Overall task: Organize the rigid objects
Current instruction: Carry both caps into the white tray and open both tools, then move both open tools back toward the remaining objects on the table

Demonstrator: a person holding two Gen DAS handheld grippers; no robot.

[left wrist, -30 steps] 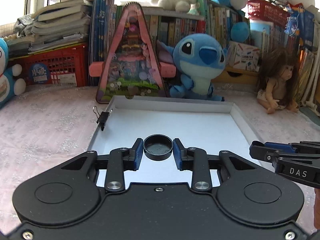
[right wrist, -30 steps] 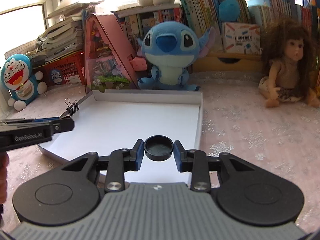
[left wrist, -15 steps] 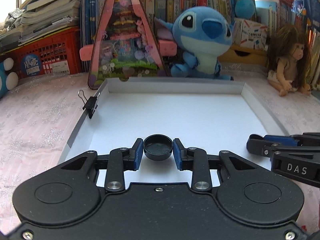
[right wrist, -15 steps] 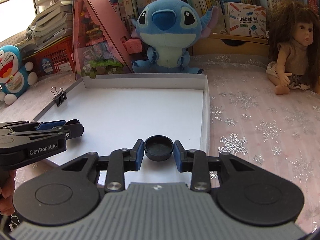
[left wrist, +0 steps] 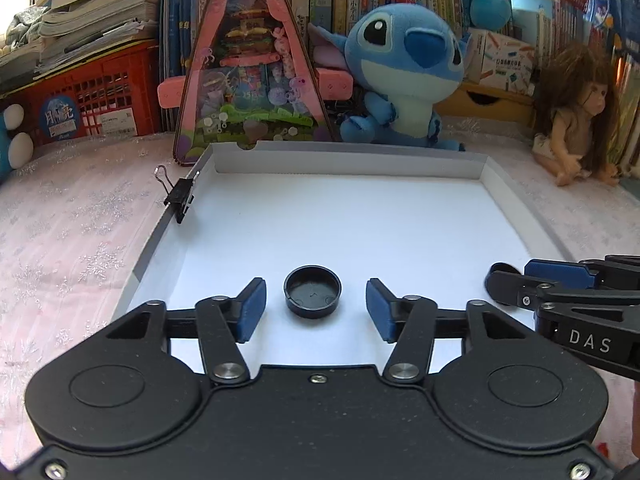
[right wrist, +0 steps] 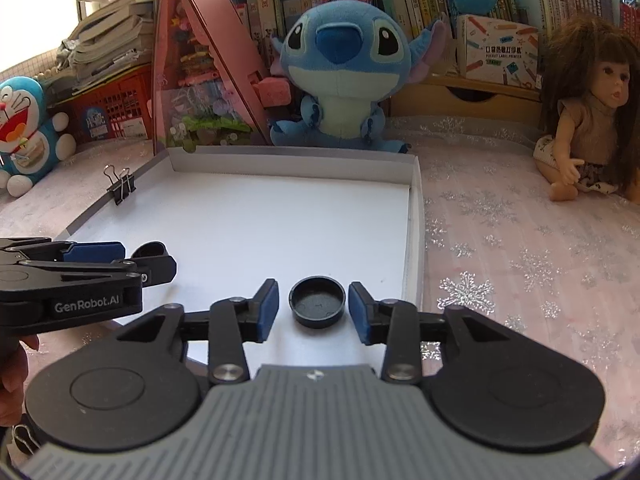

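Both grippers' fingers are opening, pads clear of a cap lying between them: left gripper [left wrist: 316, 308] around the left cap [left wrist: 312, 296], right gripper [right wrist: 313, 309] around the right cap [right wrist: 317, 306]. Both caps sit in the tray [left wrist: 348, 164], a clip [left wrist: 180, 199] on its wall ahead-left. A plush [left wrist: 404, 76] sits beyond.

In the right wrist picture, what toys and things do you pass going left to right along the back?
Blue cat plush → red crate → pink triangle box → blue alien plush → doll.

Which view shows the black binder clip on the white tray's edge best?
Left wrist view: the black binder clip appears larger, clamped on the white tray's left wall. Right wrist view shows it smaller and farther, both wire handles up.
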